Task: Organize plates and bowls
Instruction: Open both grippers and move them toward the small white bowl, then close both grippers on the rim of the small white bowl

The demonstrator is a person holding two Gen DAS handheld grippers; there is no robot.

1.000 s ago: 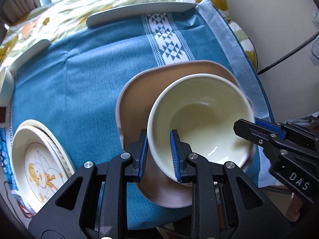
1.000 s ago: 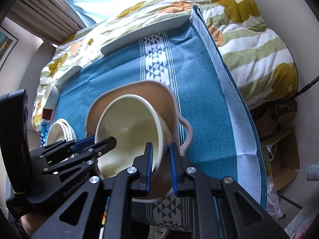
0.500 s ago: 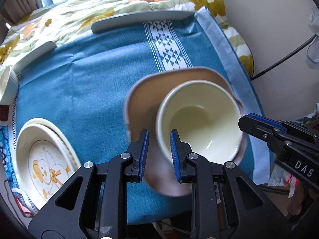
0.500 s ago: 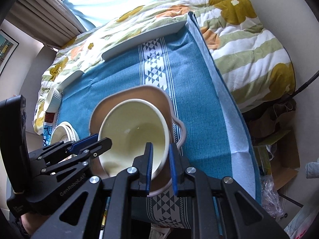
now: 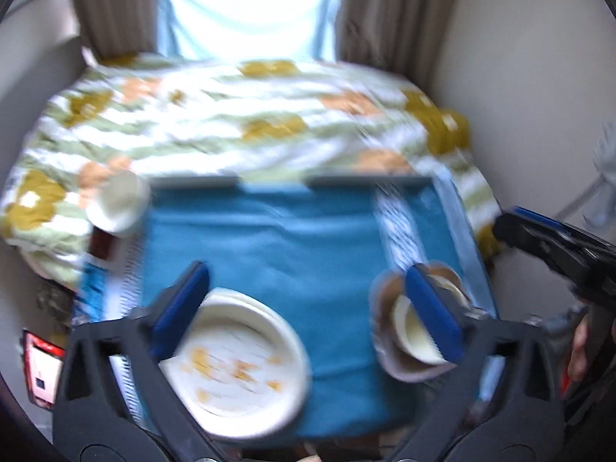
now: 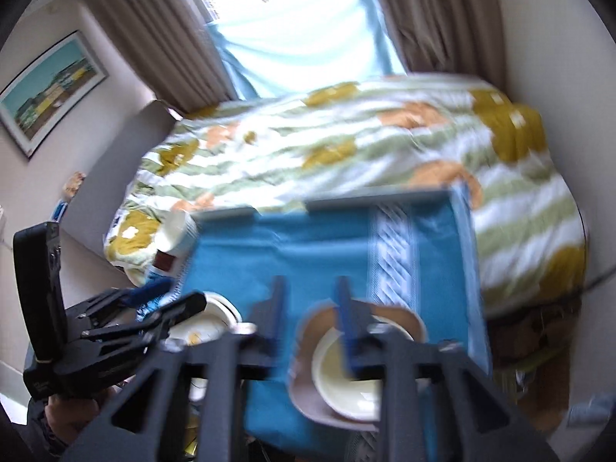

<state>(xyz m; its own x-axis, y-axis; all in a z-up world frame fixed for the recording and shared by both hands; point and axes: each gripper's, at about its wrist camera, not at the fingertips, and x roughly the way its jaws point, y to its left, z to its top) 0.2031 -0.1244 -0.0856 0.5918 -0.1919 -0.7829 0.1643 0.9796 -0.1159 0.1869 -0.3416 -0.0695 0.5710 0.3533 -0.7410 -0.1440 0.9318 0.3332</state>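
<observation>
Both tools have let go of the cream bowl (image 6: 348,385), jaws opening.

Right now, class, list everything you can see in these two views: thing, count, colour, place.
Cream bowl: one, pale yellow, sitting in the brown plate.
Brown plate: one, tan, near right of the cloth.
White plates: a stack, count unclear, orange print, near left.
Small white cup: one, at the cloth's far left corner.
Blue cloth: one, patterned white stripe on its right.
Floral quilt: one, green, orange and mustard, beyond the cloth.
Curtains: brown, either side of the window.
Framed picture: one, left wall.
Left tongs: opening, nothing between them.
Right tongs: opening, nothing gripped.
</observation>
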